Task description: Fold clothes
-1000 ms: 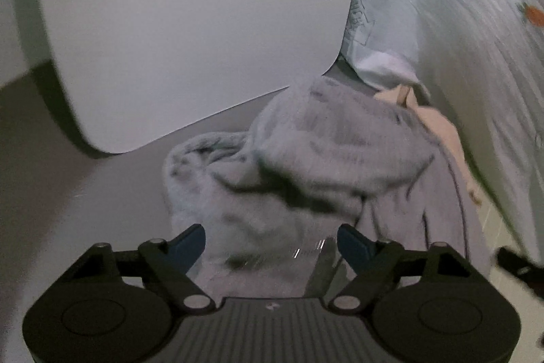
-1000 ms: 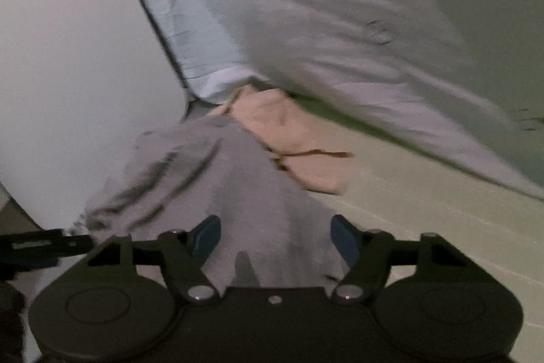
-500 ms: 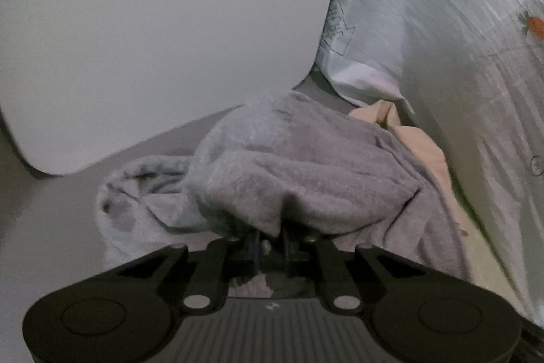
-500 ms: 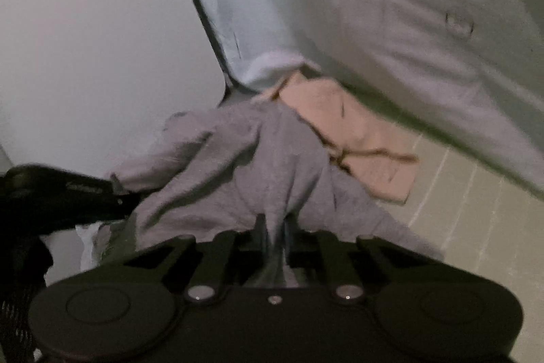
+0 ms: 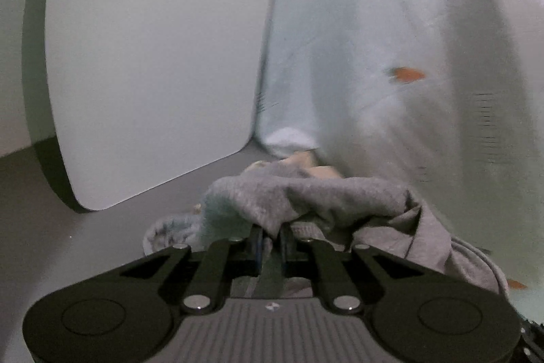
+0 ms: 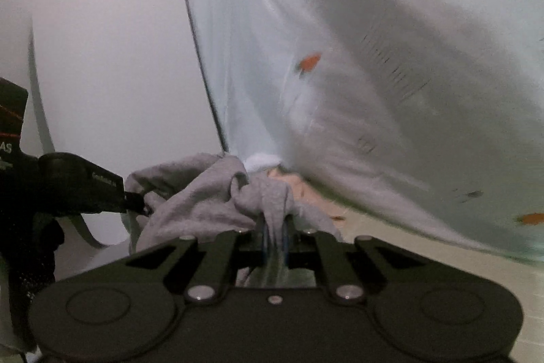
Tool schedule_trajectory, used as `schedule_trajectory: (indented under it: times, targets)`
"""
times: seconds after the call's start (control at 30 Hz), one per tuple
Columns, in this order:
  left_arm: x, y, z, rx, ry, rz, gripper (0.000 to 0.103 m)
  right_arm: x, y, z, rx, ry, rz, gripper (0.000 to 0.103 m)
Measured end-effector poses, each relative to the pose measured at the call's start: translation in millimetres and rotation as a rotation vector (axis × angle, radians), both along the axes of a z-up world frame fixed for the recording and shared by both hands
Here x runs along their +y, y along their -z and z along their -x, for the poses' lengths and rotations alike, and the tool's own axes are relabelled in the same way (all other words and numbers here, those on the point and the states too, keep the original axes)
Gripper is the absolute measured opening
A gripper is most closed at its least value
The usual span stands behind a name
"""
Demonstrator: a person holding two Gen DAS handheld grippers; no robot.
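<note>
Only the right wrist view shows the left gripper (image 6: 144, 208) from outside, at the left, its tips biting the grey garment (image 6: 204, 193). In its own view the left gripper (image 5: 270, 238) is clamped narrow on a fold of that garment (image 5: 306, 196), which bunches just ahead. The right gripper (image 6: 274, 232) likewise pinches grey cloth, beside the pale sheet (image 6: 374, 56) and a peach cloth (image 6: 306, 189).

Both fisheye views sit close behind their own black fingers (image 5: 261, 240), angled slightly downward. They share the crumpled grey fleece garment (image 5: 306, 196), the pale blue printed sheet (image 6: 340, 73) and what seems a white rounded panel (image 5: 153, 56), though blurred
</note>
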State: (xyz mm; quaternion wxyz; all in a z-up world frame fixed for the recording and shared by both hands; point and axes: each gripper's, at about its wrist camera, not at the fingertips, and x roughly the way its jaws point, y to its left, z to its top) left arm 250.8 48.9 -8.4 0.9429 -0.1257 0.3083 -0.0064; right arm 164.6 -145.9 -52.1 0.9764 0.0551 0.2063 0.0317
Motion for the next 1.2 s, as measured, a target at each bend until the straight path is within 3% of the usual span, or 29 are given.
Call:
schedule_trajectory:
  times: [0.13,0.33,0.43,0.57,0.67,0.73,0.8,0.93,1.13,1.2]
  targets:
    - [-30.6,-28.9,56.0,-0.060,0.093,0.020,0.010,-22.9,-29.5,63.1,-0.074,0.069,-0.001,0.008]
    - [-101.6,-38.7,133.2,-0.056,0.277,0.071,0.010,-77.1,-54.7,168.2,-0.111,0.224,0.041,0.008]
    - [-143.0,-25.7,169.9,0.006,0.395,0.078,0.012,-106.5,-53.9,217.7,-0.084,0.325,0.046,0.008]
    - [-188.9,11.0,220.6,0.127,0.496,0.010,0.018,-147.9,-28.7,276.3,0.063,0.490,0.013,0.010]
    - [-201.8,35.6,253.6,0.180,0.503,-0.071,0.045,-174.2,9.0,302.3,0.272,0.585,-0.004,0.013]
    - [-199.3,50.0,266.6,0.221,0.486,-0.084,0.080,-179.2,22.1,320.8,0.300,0.609,0.019,0.016]
    - [-192.5,63.0,277.2,0.270,0.455,-0.097,0.083,-178.1,26.6,334.3,0.314,0.613,0.060,0.034]
    - [-176.3,77.4,282.2,0.345,0.395,-0.134,0.083,-170.1,26.5,347.1,0.286,0.595,0.059,0.042]
    - [-165.6,78.4,287.2,0.361,0.350,-0.145,0.087,-169.3,25.1,357.3,0.279,0.527,0.057,0.047]
    - [-167.3,81.9,284.9,0.382,0.344,-0.149,0.087,-166.8,26.0,354.2,0.285,0.504,0.074,0.053]
